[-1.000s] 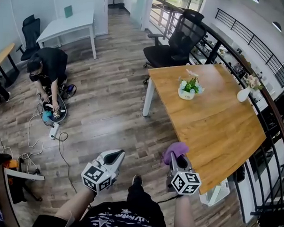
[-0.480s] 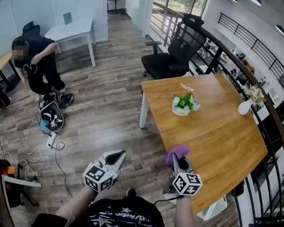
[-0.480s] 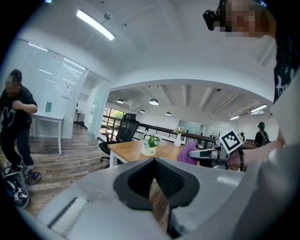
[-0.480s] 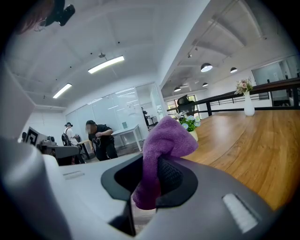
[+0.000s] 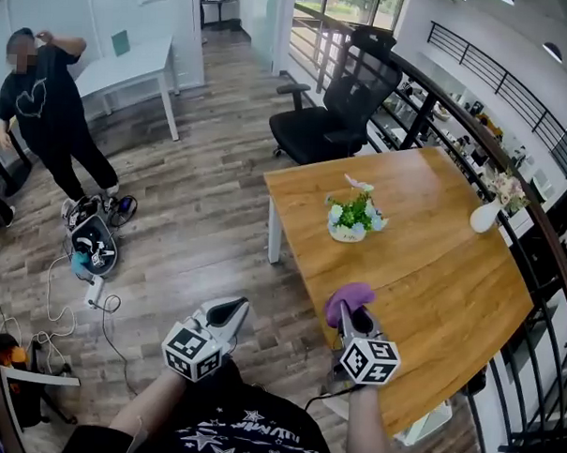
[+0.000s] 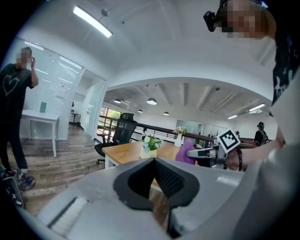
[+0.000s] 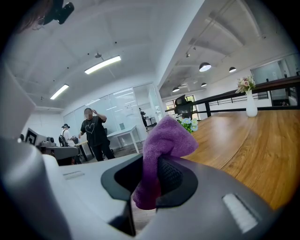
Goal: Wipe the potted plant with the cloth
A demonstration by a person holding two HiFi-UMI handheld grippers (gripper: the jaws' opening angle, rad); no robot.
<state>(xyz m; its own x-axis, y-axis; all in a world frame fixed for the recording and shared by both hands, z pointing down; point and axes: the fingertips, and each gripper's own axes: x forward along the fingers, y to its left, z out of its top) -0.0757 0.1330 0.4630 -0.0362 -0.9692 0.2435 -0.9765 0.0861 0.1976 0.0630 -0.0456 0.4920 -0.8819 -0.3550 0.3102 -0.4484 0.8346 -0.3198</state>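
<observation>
The purple cloth is pinched in the right gripper. It stands up out of the pressed jaws as a bunched strip, and its free end is folded over towards the wooden table. It hangs at the table's near left edge, well apart from the potted plant.

The plant stands upright towards the table's far left part. Its low white pot holds green leaves and pale flowers, with one pale bloom reaching up at the far side. At the table's far right edge an upright white vase holds a spray of pale flowers.

The left gripper hangs over the wood floor to the left of the table, with its jaws pressed together on nothing. Both grippers point away towards the far side. A black office chair stands beyond the table.
</observation>
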